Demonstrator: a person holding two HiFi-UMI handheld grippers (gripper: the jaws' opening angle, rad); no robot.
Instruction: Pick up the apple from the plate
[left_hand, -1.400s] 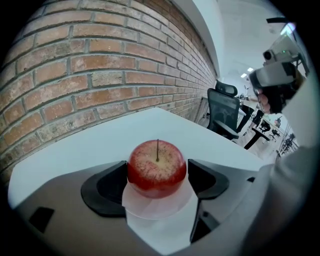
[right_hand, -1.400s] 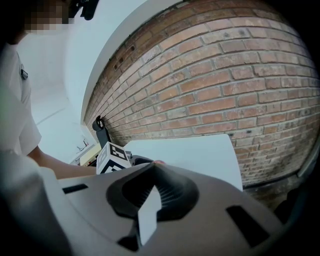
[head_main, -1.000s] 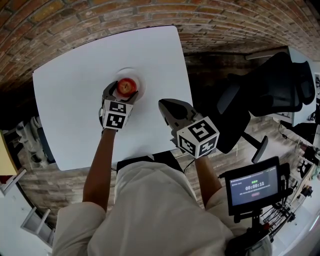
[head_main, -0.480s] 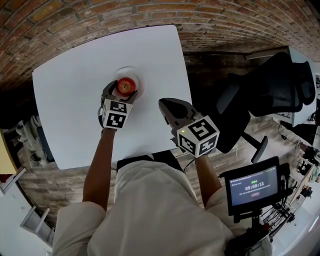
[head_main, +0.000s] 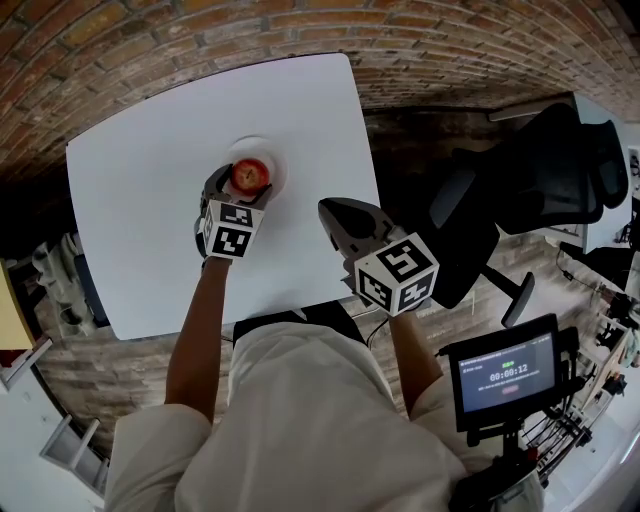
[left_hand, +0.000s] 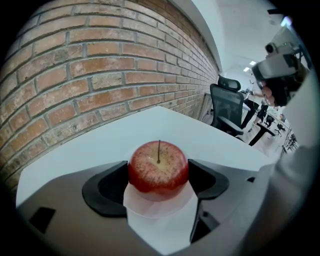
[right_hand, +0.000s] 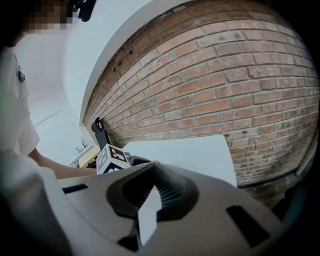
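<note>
Left gripper (head_main: 244, 186) grips the apple (left_hand: 158, 169) over the plate (head_main: 275, 160), ten o'clock from the right gripper (head_main: 326, 208). Only the right gripper view shows those jaws closed, empty.

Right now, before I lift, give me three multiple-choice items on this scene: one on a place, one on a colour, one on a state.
1. Where is the apple?
A. between the left gripper's jaws
B. on a shelf
C. in a bowl

2. What colour is the plate?
A. blue
B. white
C. black

3. How are the right gripper's jaws?
A. wide apart
B. holding a cup
C. together, empty

Answers:
1 A, both jaws touch its sides.
2 B, a white disc shows under the apple.
3 C, the right gripper view shows the tips meeting.
</note>
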